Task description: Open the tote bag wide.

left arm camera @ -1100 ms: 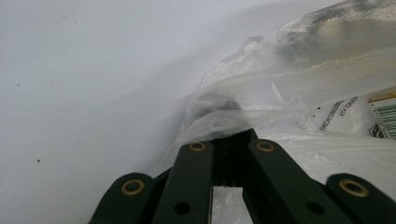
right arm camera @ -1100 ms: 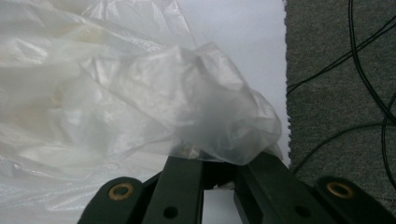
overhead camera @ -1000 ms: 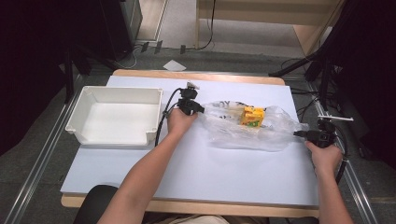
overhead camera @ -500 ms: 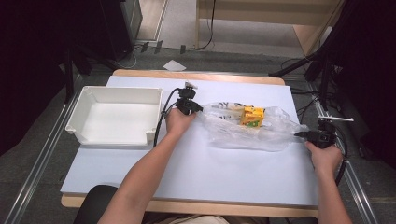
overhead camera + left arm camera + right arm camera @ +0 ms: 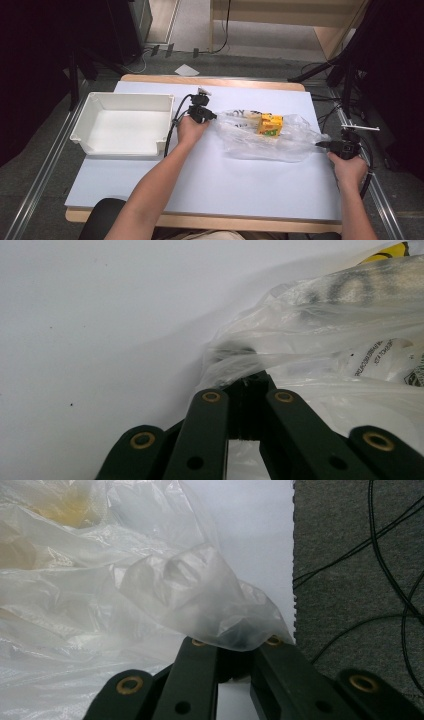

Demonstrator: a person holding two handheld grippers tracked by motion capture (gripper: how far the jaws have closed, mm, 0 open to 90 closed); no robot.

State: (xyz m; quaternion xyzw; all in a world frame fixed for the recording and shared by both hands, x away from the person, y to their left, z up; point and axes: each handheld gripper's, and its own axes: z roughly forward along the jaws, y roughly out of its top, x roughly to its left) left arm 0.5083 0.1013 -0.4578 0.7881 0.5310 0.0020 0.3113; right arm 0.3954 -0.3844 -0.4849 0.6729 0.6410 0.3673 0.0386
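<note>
A clear plastic bag point(image 5: 272, 140) lies stretched across the middle of the white table point(image 5: 210, 190), with a yellow box point(image 5: 270, 124) inside it. My left gripper point(image 5: 214, 117) is shut on the bag's left end; in the left gripper view the film point(image 5: 300, 340) bunches at the jaw tips point(image 5: 248, 382). My right gripper point(image 5: 320, 145) is shut on the bag's right end near the table's right edge. In the right gripper view a fold of the bag point(image 5: 200, 595) drapes over the closed jaw tips point(image 5: 232, 642).
A white tray point(image 5: 85, 120) stands at the left of the table, close to my left hand. Grey floor with black cables point(image 5: 370, 580) lies just beyond the table's right edge. Metal rails point(image 5: 35, 185) run along both sides.
</note>
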